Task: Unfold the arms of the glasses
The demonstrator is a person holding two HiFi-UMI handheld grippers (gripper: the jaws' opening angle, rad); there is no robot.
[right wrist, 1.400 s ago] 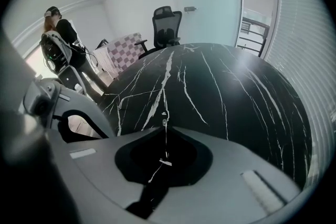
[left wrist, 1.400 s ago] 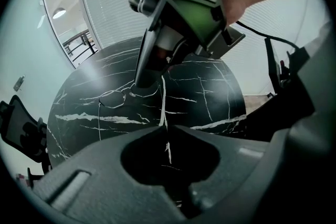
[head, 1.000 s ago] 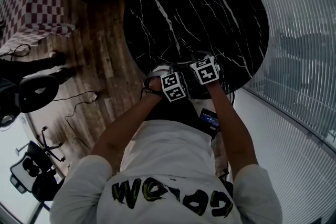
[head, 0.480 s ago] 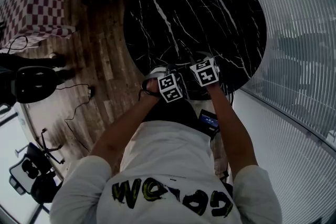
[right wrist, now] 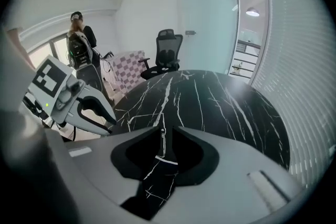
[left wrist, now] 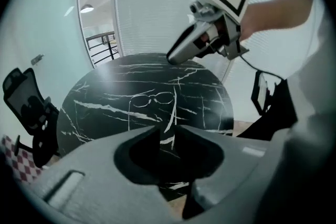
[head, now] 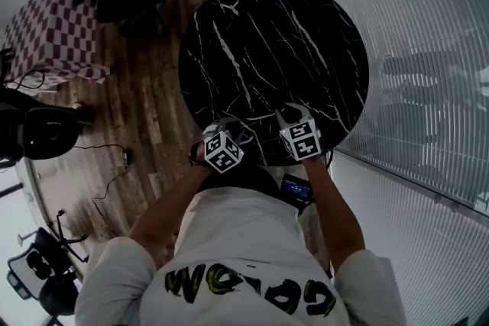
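Moved: left gripper (left wrist: 167,131) and right gripper (right wrist: 168,131) have lifted off the desk (head: 306,27) and drawn back to its near rim; the left fingers have just been opening.
Left fingers: released, spread, nothing between them.
Right fingers: released, narrow gap, nothing between them.
Glasses (left wrist: 153,98): thin-framed, flat on the desk, ahead of both grippers, touching neither.
Desk: round, black, white-veined.
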